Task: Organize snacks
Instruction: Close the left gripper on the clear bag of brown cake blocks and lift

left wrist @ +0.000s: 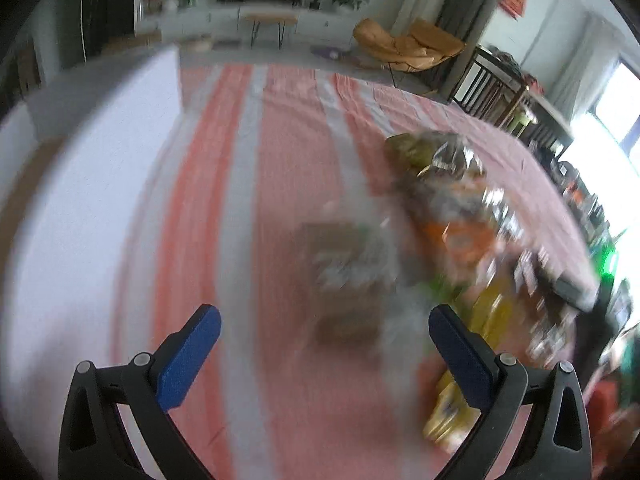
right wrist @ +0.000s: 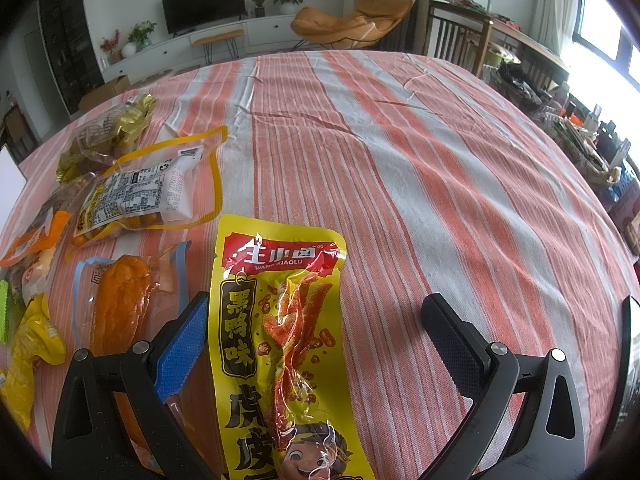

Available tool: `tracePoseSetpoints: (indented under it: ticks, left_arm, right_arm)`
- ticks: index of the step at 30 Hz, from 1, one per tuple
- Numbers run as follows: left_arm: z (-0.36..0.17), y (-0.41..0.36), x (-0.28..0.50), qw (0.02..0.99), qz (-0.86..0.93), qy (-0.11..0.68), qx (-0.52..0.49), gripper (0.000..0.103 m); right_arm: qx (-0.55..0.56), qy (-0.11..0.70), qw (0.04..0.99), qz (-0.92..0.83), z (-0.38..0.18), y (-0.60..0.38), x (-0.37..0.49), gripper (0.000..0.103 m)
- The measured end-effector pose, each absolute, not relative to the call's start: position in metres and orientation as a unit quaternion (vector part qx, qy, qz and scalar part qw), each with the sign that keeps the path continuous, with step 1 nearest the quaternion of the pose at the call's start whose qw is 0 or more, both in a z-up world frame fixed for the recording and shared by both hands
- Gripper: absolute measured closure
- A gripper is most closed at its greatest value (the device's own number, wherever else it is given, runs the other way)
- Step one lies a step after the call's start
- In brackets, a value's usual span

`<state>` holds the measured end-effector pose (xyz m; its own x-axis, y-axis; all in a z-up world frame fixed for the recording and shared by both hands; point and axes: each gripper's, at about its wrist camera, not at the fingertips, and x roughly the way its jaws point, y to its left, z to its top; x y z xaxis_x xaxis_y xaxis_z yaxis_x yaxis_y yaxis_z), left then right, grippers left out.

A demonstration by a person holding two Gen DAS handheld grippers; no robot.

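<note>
In the right wrist view my right gripper [right wrist: 316, 312] is open over a yellow and red snack packet [right wrist: 280, 340] that lies flat on the striped tablecloth [right wrist: 440, 168] between the jaws. To its left lie a clear packet with an orange sausage-like snack [right wrist: 120, 308], a yellow-edged packet with a white label [right wrist: 148, 188] and a gold packet [right wrist: 108, 128]. The left wrist view is blurred. My left gripper [left wrist: 324, 316] is open and empty above a brownish packet [left wrist: 348, 276], with a blurred row of snack packets [left wrist: 452, 208] to its right.
A white box or panel [left wrist: 100, 168] stands at the left in the left wrist view. More orange and yellow packets [right wrist: 28, 332] crowd the left edge in the right wrist view. The table's right side drops off toward chairs and clutter [right wrist: 580, 140].
</note>
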<state>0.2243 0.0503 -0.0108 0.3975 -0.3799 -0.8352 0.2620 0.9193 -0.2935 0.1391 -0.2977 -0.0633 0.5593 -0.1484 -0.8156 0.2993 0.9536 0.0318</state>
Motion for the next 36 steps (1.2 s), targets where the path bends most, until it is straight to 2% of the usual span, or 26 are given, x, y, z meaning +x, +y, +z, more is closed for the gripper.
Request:
tracePoseSetpoints:
  ticks: [7,9,10,11,13,19,22,25,30,33,35,36]
  left_arm:
    - [-0.051,-0.008,0.273,0.805,-0.175,0.567,-0.028,0.002]
    - [-0.047,0.007,0.272,0.823,-0.155,0.544,-0.049,0.029]
    - [-0.046,0.020,0.272,0.823,-0.144,0.545,-0.068,0.052]
    - [-0.046,0.032,0.273,0.817,-0.148,0.550,-0.095,0.056]
    - [-0.045,0.062,0.268,0.809,-0.142,0.554,-0.137,0.057]
    - [-0.040,0.096,0.214,0.830,-0.111,0.541,-0.072,0.056]
    - [-0.044,0.093,0.193,0.834,-0.117,0.536,-0.050,0.038]
    - [-0.050,0.085,0.180,0.841,-0.121,0.527,-0.016,0.026]
    - [-0.052,0.071,0.170,0.845,-0.122,0.518,0.044,0.021]
    - [-0.053,0.068,0.166,0.845,-0.119,0.516,0.069,0.027]
    - [-0.048,0.071,0.165,0.848,-0.112,0.514,0.061,0.051]
    - [-0.047,0.075,0.166,0.846,-0.117,0.517,0.049,0.053]
  right_arm:
    - [0.084,0.452,0.879,-0.127,-0.063,-0.298,0.139,0.000]
    - [0.084,0.452,0.879,-0.127,-0.063,-0.298,0.139,0.000]
    - [0.084,0.452,0.879,-0.127,-0.063,-0.298,0.139,0.000]
    - [0.084,0.452,0.879,-0.127,-0.063,-0.298,0.139,0.000]
    - [0.084,0.452,0.879,-0.127,-0.063,-0.298,0.139,0.000]
    - [0.084,0.451,0.879,-0.127,-0.064,-0.298,0.139,0.000]
    - [0.084,0.451,0.879,-0.127,-0.064,-0.298,0.139,0.000]
    - [0.083,0.451,0.879,-0.127,-0.064,-0.298,0.139,0.000]
    - [0.084,0.462,0.875,-0.117,-0.064,-0.297,0.144,0.000]
    - [0.090,0.524,0.843,-0.082,-0.058,-0.305,0.157,0.002]
    - [0.084,0.570,0.814,-0.066,-0.057,-0.308,0.164,0.004]
    - [0.075,0.590,0.802,-0.056,-0.056,-0.307,0.166,0.022]
